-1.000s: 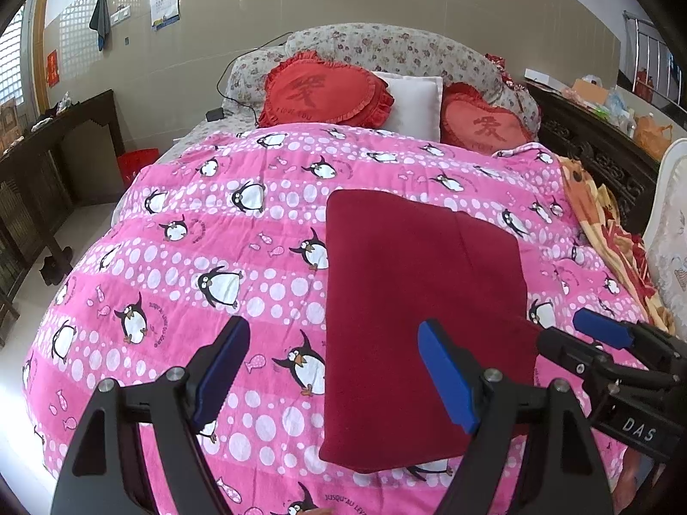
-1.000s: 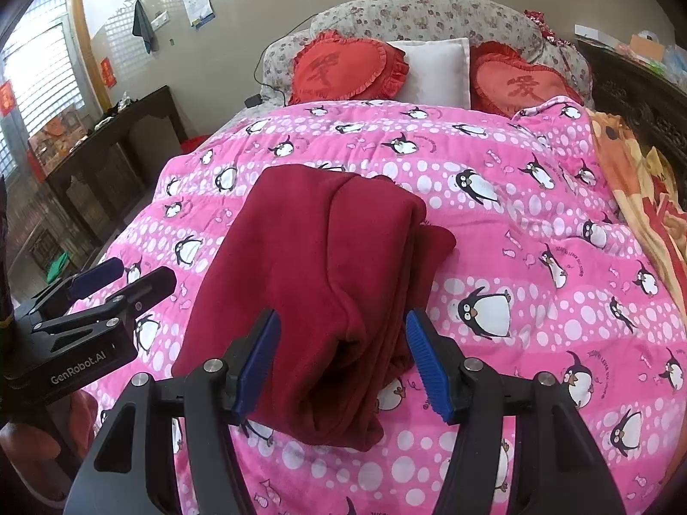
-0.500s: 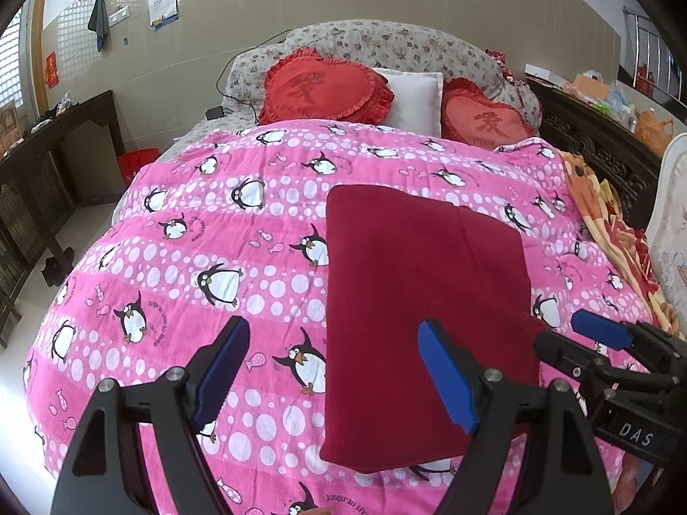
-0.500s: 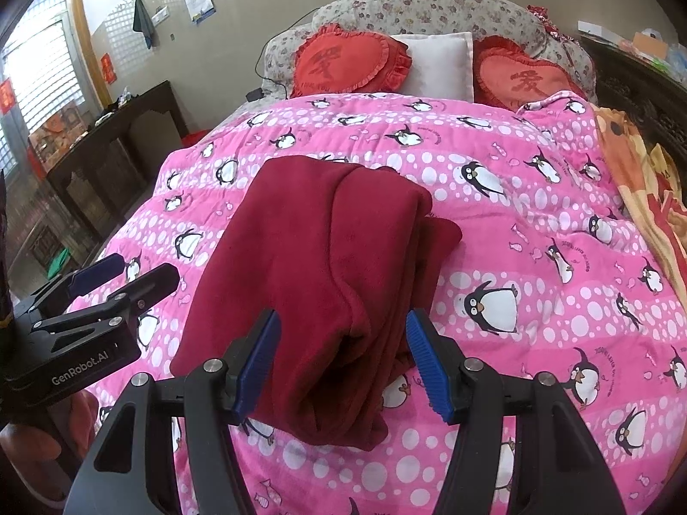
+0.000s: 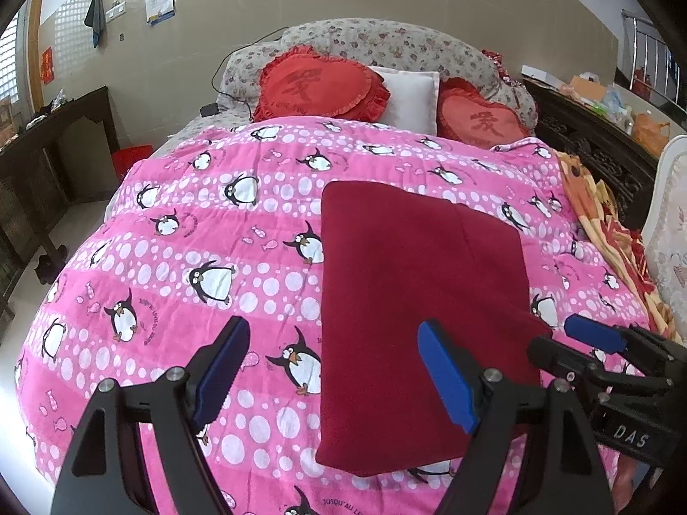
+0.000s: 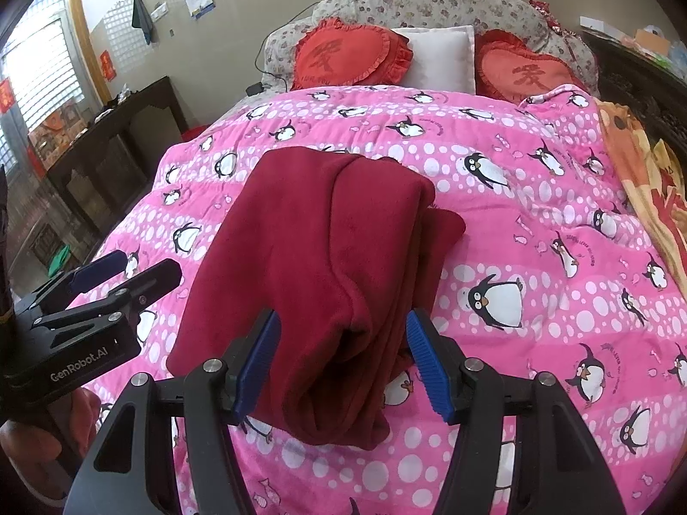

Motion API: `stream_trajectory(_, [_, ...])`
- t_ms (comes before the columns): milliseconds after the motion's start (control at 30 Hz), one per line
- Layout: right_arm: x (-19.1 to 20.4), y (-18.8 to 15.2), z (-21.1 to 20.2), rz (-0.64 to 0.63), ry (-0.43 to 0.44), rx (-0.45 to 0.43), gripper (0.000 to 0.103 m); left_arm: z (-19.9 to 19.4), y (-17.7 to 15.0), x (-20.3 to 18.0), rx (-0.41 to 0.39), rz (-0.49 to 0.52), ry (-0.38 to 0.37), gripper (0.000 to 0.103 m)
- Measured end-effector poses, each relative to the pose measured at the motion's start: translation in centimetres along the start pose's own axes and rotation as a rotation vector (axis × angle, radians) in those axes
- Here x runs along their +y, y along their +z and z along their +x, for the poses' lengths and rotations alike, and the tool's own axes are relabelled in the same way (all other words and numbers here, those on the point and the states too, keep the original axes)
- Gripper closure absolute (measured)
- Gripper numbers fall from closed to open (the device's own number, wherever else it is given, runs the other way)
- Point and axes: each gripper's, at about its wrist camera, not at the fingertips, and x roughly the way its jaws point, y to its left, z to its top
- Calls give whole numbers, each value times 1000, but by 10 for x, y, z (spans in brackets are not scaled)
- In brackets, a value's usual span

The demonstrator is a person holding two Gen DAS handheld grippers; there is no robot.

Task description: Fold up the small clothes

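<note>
l gripper (image 5: pixel 332 369) wide open, empty, above quilt (image 5: pixel 171 257); r gripper (image 6: pixel 341 360) half-open round folded red cloth (image 6: pixel 326 249), grip unclear.

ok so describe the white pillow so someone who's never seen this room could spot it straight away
Start at the big bed under the pink penguin quilt and look to its far end, against the floral headboard cushion. The white pillow stands there, wedged between two red heart-shaped cushions. It is the only plain, square, unprinted one; both neighbours are red, frilled and carry a character.
</note>
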Motion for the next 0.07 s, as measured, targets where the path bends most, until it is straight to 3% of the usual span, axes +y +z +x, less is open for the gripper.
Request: stream_trajectory(67, [-3, 0, 1, 5, 3, 1, 67, 2, 1, 3, 4, -1, 5, 19])
